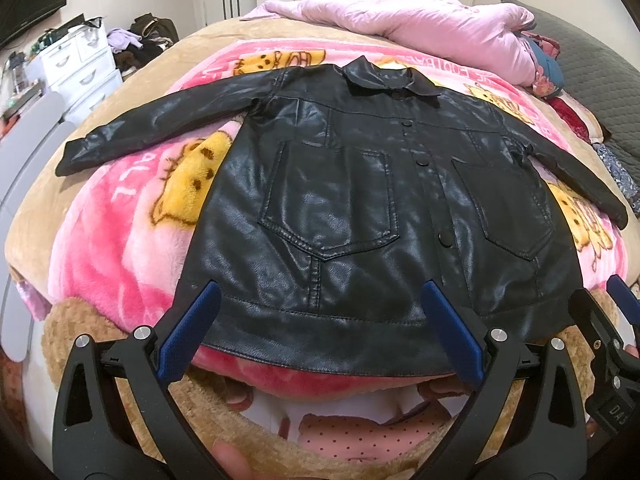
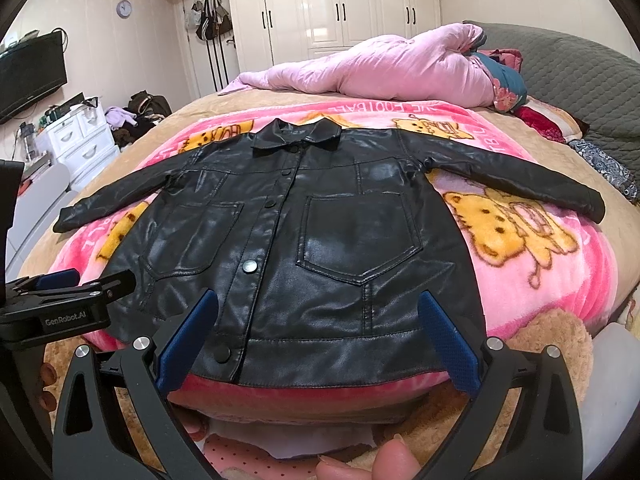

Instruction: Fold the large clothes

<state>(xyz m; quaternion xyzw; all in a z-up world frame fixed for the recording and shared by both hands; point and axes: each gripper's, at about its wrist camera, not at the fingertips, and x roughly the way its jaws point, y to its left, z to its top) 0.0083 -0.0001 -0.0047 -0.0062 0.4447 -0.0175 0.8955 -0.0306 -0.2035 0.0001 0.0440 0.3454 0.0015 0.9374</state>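
Observation:
A black leather jacket (image 1: 360, 200) lies flat and buttoned on a pink cartoon blanket (image 1: 120, 240), collar far, both sleeves spread out to the sides. It also shows in the right wrist view (image 2: 304, 232). My left gripper (image 1: 320, 304) is open, hovering over the jacket's hem on its left half. My right gripper (image 2: 318, 312) is open above the hem on the right half. The right gripper shows at the left view's right edge (image 1: 612, 320); the left gripper shows at the right view's left edge (image 2: 76, 288). Neither holds anything.
The blanket (image 2: 540, 260) covers a tan bed (image 1: 48, 200). A pink quilt (image 2: 380, 68) is bunched at the far side beside a grey headboard (image 2: 580, 80). White drawers (image 2: 80, 136) and a clothes pile stand at left, wardrobes behind.

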